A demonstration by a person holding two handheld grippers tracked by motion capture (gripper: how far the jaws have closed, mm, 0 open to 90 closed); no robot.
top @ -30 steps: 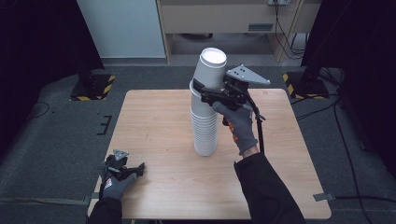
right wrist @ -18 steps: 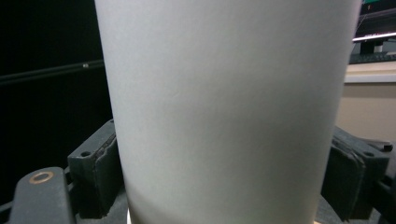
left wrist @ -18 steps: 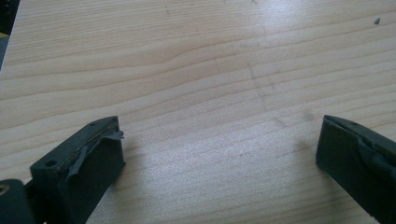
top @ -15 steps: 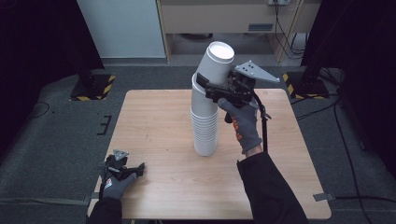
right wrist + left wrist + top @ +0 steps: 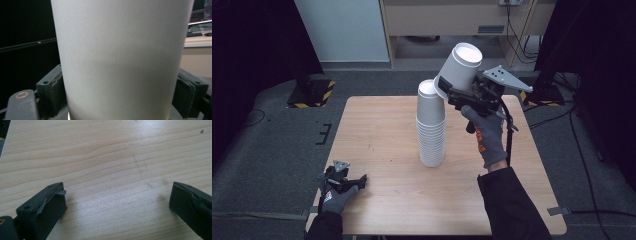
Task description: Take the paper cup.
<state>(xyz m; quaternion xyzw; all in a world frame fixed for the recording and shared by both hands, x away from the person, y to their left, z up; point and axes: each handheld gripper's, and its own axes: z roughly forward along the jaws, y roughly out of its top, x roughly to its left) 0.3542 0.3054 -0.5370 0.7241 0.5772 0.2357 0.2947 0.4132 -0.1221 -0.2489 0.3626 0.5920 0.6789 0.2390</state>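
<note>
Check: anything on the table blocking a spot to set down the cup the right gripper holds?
Nothing visible does. The right gripper holds the cup tilted above the stack of cups; the table around that stack looks bare.

A lifted cup (image 5: 460, 65) hangs right of the stack (image 5: 431, 125) on the table (image 5: 377, 125).

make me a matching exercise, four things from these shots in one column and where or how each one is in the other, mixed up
1. lifted cup
2. cup stack
3. left claw
4. right claw

a. open, low over the table's near left part
b. upright at mid table
c. tilted, in the air
d. shut on a white cup

Pairs: 1-c, 2-b, 3-a, 4-d
</note>
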